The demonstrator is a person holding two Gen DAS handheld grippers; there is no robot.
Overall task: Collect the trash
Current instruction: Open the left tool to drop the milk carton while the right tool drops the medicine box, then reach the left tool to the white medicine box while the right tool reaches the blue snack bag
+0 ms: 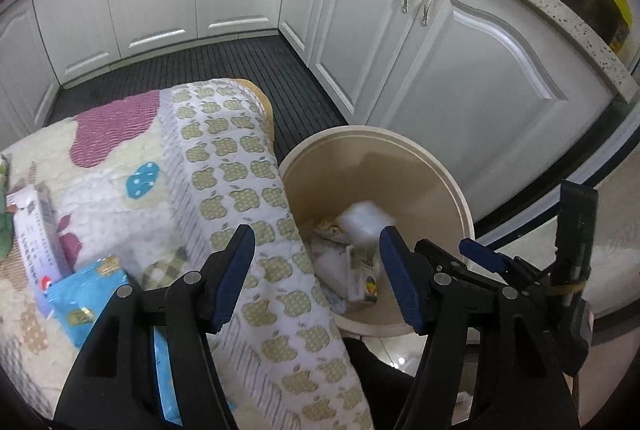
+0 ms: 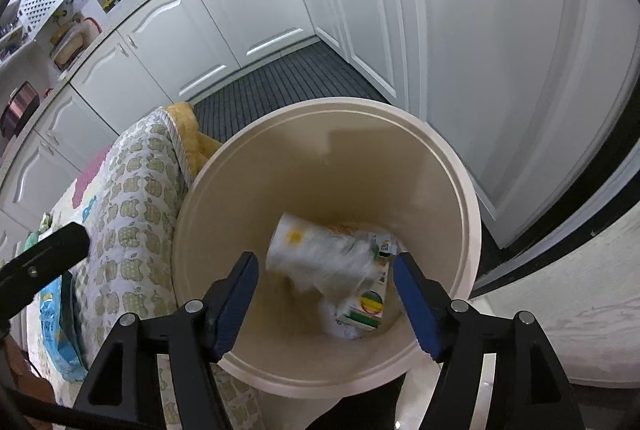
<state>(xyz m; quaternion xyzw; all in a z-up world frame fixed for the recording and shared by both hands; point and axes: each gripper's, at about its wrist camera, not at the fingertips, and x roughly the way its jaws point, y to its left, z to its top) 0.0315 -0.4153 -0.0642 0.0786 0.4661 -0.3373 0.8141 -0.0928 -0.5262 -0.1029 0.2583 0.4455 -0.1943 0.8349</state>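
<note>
Now both claws point steeply down over the beige bin (image 2: 460, 190), which stands on the floor beside a quilt-covered seat (image 1: 240, 166). Right claw (image 2: 326, 302): jaws spread, nothing pressed between the blue pads; a white printed wrapper (image 2: 320, 250) sits blurred between and below them inside the bin, apparently falling, though the blur leaves that uncertain. It overlaps a small carton (image 2: 364, 306) and crumpled paper on the bin floor. Left claw (image 1: 316, 274): jaws likewise released and empty, hanging over the quilt edge and the bin's near rim. Right claw's fingers (image 1: 480, 254) show at the right of the left view. Blue packet (image 1: 80, 294) and a pale box (image 1: 36, 230) lie on the quilt.
</note>
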